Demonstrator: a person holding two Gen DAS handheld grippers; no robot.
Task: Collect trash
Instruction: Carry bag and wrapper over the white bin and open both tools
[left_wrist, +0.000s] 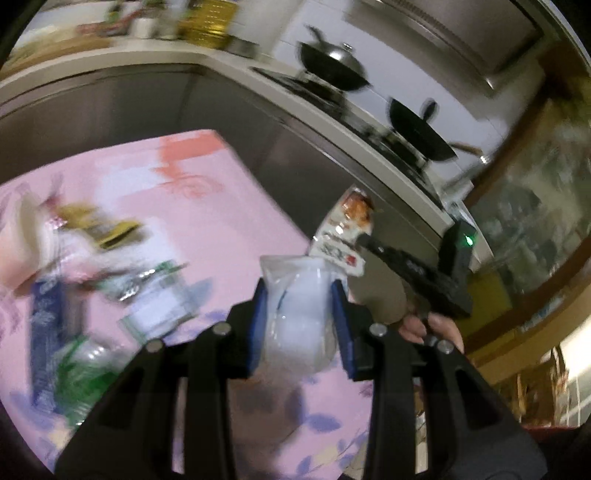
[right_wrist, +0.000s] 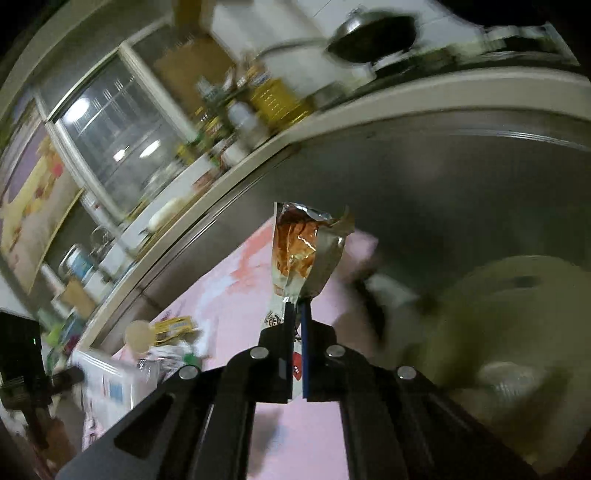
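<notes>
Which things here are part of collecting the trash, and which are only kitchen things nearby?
Part of the job:
- clear plastic bag, in the left gripper
- torn snack wrapper, in the right gripper
- wrappers and bottle pile on the pink cloth

Only nearby:
- two woks
- yellow oil bottle

A pale counter (left_wrist: 155, 59) runs along grey cabinet fronts (left_wrist: 110, 107). On it, to the right, a stove (left_wrist: 314, 88) carries a lidded wok (left_wrist: 332, 66) and a second black pan (left_wrist: 421, 136). Bottles and a yellow tin (right_wrist: 273, 99) crowd the counter's far end, blurred. A window (right_wrist: 114, 136) stands behind the counter
</notes>
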